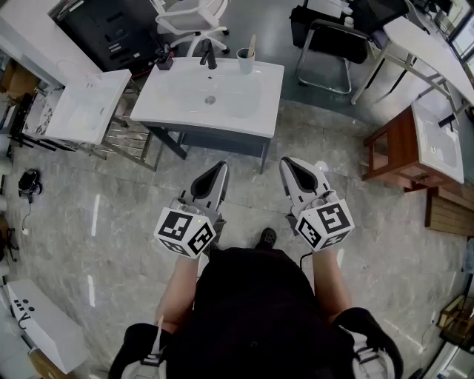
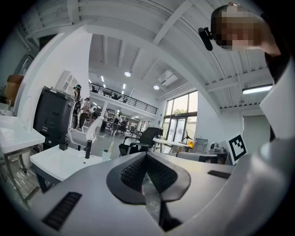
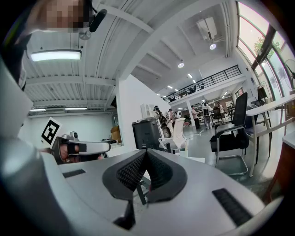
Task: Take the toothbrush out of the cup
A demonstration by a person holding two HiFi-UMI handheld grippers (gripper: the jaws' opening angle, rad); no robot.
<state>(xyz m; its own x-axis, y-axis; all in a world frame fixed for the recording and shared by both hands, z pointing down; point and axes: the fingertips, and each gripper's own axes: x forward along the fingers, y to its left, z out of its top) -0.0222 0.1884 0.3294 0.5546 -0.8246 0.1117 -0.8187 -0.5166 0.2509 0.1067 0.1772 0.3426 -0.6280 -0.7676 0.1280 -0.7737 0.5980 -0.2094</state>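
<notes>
nearest, the person's black top filled the six o'clock edge of the head view and was cut off there. both hands were hidden beneath the marker cubes, with only bare forearms showing.

just ahead, the grey-and-white hand-held left gripper at eleven o'clock of the body and the matching right gripper at one o'clock pointed toward twelve. they were side by side but apart, above the grey marbled floor tiles. in the left gripper view its ribbed black pads were pressed together, and in the right gripper view its pads likewise. nothing was pinched or touched.

farther out at twelve o'clock stood a white rectangular washbasin top on a dark frame, well apart from both grippers. at its one o'clock corner sat the small white cup, upright, with the pale toothbrush standing in it, leaning slightly. its head was too small to make out. a black tap stood at nine o'clock of the cup.

in the left gripper view the cup was tiny beyond the jaws. in the right gripper view the gripper's own body hid most of the basin.

a second white basin lay at nine o'clock of the first. a white office chair beyond was cut off by the twelve o'clock edge.
</notes>
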